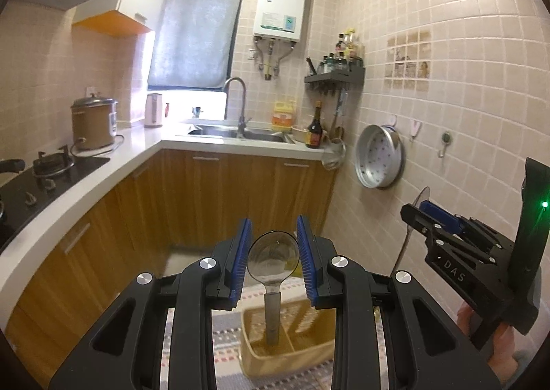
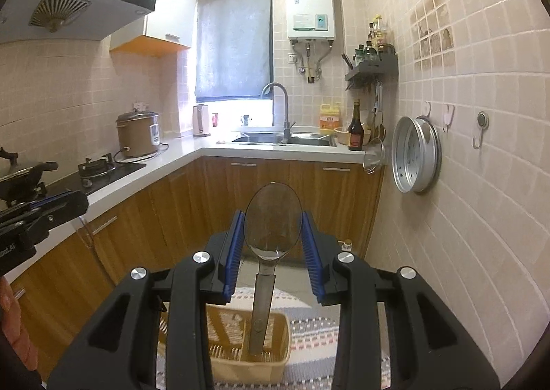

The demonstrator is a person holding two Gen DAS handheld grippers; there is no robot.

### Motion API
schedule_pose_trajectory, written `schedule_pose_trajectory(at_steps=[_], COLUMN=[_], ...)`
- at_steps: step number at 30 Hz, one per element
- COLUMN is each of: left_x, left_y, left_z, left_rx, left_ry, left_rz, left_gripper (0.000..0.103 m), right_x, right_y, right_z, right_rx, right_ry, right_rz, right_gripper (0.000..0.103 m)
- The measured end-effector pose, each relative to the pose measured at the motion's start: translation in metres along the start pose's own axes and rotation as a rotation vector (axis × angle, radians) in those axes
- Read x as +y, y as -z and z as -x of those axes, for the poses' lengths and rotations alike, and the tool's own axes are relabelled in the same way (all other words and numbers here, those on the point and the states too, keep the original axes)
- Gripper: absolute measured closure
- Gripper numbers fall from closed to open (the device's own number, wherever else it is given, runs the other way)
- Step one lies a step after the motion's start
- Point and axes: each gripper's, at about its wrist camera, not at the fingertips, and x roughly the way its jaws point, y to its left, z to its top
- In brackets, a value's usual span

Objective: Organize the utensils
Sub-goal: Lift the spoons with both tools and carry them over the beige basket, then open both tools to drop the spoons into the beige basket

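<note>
In the left wrist view a metal spoon [image 1: 273, 257] stands upright, handle down in a tan slotted utensil basket [image 1: 261, 352]. My left gripper [image 1: 273, 252] is open, its blue pads [image 1: 240, 263] either side of the spoon bowl without touching. My right gripper [image 1: 417, 214] shows at the right edge. In the right wrist view a clear dark plastic rice paddle [image 2: 273, 221] stands upright, handle down in the basket [image 2: 275, 331]. My right gripper [image 2: 273, 245] is open around the paddle's head; its pads [image 2: 311, 252] stand apart from it. The left gripper's tip [image 2: 58, 202] shows at left.
The basket sits on a striped mat [image 2: 312, 338] on the floor. Wooden cabinets [image 1: 213, 197] under an L-shaped white counter [image 1: 86, 197] hold a stove [image 1: 48, 177], rice cooker [image 1: 94, 123] and sink [image 1: 237, 132]. A steamer tray [image 1: 378, 156] hangs on the tiled right wall.
</note>
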Motion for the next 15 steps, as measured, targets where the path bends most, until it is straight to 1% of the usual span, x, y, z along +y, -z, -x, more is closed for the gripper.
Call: schedule_pose_trajectory(at_steps=[7, 15], left_x=[0.007, 0.007], left_y=[0.021, 0.034], left_z=[-0.028, -0.037], left_rx=[0.036, 0.042], left_ry=[-0.038, -0.066], left_rz=[0.008, -0.019], left_gripper=[0.077, 0.077], right_x=[-0.006, -0.003], right_y=[0.019, 0.029], right_z=[-0.027, -0.034], right_rx=[0.019, 0.014], right_ry=[0.015, 0.021], right_rz=[-0.012, -0.005], right_gripper=[0.073, 0.073])
